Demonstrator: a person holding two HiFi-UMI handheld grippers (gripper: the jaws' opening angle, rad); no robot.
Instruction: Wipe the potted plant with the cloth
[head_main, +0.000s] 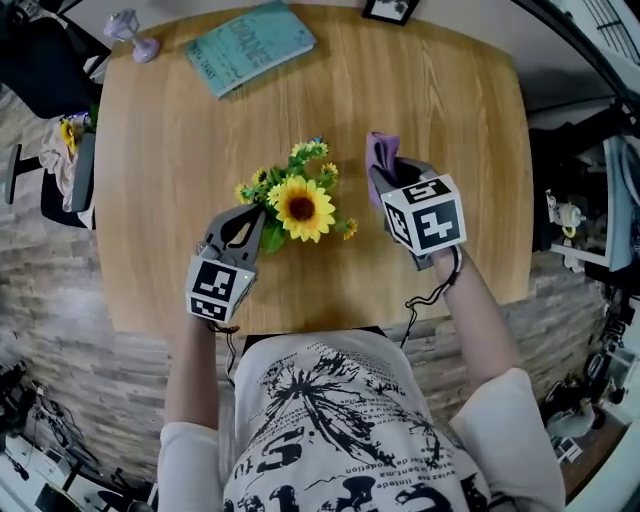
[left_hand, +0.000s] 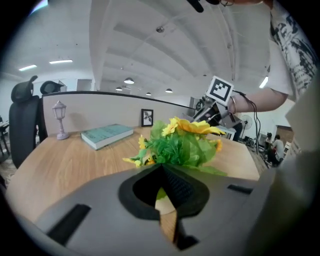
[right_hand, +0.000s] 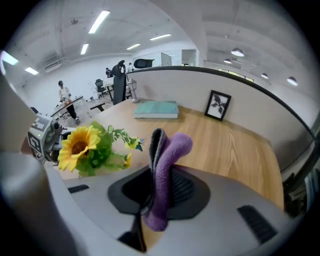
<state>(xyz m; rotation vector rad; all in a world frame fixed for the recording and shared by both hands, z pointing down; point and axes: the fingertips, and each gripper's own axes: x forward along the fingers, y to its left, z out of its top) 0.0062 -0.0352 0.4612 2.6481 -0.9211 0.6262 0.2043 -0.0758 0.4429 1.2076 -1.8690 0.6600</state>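
Standing in the middle of the wooden table (head_main: 440, 100) is the potted plant (head_main: 301, 205), with yellow flowers and green leaves. The left gripper (head_main: 255, 222) is at the plant's left side, on the near part of it. Its two fingers are pressed together, and their tips are right up against the leaves. I cannot tell if a leaf is pinched between them. The right gripper (head_main: 392, 178) is just to the right of the plant and is not touching it. Its fingers are squeezed tight on the purple cloth (head_main: 382, 152), which is folded and sticks out past the tips. The cloth is near the flowers but apart from them. Along the far side of the table are a blue-green book (head_main: 250, 45), a little lamp (head_main: 133, 35) at the far left, and a small picture frame (head_main: 390, 10).
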